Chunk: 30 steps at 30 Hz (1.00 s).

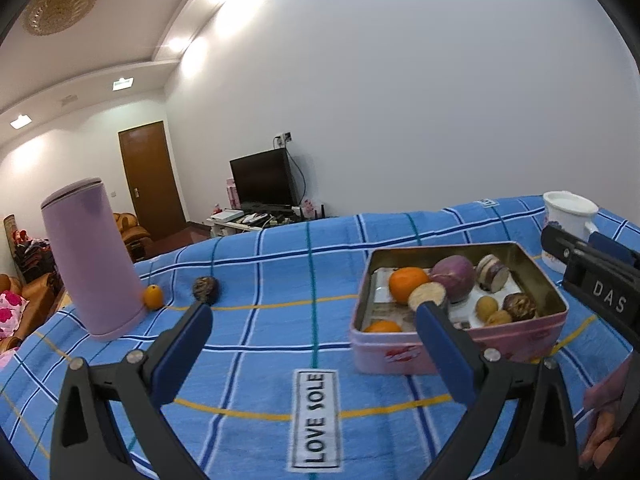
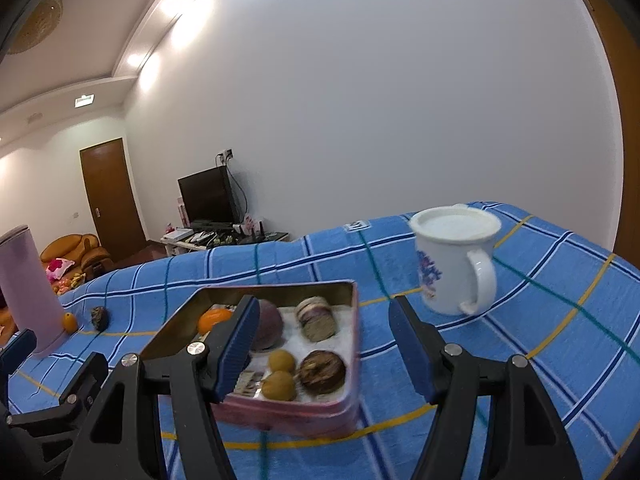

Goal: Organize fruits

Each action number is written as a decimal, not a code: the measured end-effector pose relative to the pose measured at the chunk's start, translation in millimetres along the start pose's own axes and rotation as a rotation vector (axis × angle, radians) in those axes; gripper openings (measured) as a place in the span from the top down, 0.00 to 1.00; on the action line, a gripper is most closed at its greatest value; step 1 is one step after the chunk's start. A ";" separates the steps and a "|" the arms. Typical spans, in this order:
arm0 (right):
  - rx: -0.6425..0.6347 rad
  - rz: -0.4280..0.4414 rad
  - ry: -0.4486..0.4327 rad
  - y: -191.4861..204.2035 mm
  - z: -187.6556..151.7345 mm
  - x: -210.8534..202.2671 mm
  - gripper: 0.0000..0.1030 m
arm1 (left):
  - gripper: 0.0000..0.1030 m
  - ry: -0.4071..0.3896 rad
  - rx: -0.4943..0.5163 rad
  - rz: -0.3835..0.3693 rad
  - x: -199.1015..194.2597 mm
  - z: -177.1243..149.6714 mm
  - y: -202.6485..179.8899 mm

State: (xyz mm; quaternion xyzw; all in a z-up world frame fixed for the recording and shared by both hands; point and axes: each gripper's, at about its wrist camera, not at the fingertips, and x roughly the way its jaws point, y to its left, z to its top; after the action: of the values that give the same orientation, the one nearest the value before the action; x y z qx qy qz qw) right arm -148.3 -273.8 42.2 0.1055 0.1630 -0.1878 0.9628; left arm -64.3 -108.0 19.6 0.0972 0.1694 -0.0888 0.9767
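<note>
Both the left gripper [image 1: 316, 312] and right gripper [image 2: 324, 312] gape empty above the pink tin [image 1: 400, 350], whose long axis runs left-right, fruit inside.

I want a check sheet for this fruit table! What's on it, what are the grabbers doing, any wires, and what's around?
Surface: blue checked cloth with a "LOVE SOLE" label.
Job's things: pink tin holding oranges, brown and purple fruits; small orange fruit and dark fruit lie loose outside it.
Clutter: lilac canister; white mug.
Grippers: left gripper open, empty; right gripper open, empty.
Cables: cable from wall socket behind the TV.
Surroundings: brown door, orange sofa, white wall.
</note>
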 end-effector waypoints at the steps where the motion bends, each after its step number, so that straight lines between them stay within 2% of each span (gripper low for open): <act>1: -0.004 0.002 0.002 4.1 -0.3 -0.1 0.34 | 0.00 0.002 -0.002 0.005 0.4 -0.7 4.3; 14: -0.051 0.093 0.034 81.2 -10.2 14.7 0.34 | 0.00 0.016 -0.008 0.086 12.3 -7.9 62.7; 19: -0.061 0.148 0.049 114.5 -14.5 23.4 0.34 | 0.00 0.057 -0.062 0.122 27.1 -10.7 97.4; 25: -0.090 0.206 0.079 152.7 -18.4 37.8 0.34 | 0.00 0.095 -0.069 0.183 44.4 -14.2 129.2; 30: -0.113 0.272 0.134 188.0 -21.9 56.4 0.34 | 0.00 0.144 -0.107 0.224 63.3 -16.0 164.7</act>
State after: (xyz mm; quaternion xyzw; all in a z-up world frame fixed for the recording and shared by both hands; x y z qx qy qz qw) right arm -30.5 -115.9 28.6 0.0847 0.2213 -0.0387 0.9707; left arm 23.4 45.6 9.2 0.0692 0.2315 0.0372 0.9697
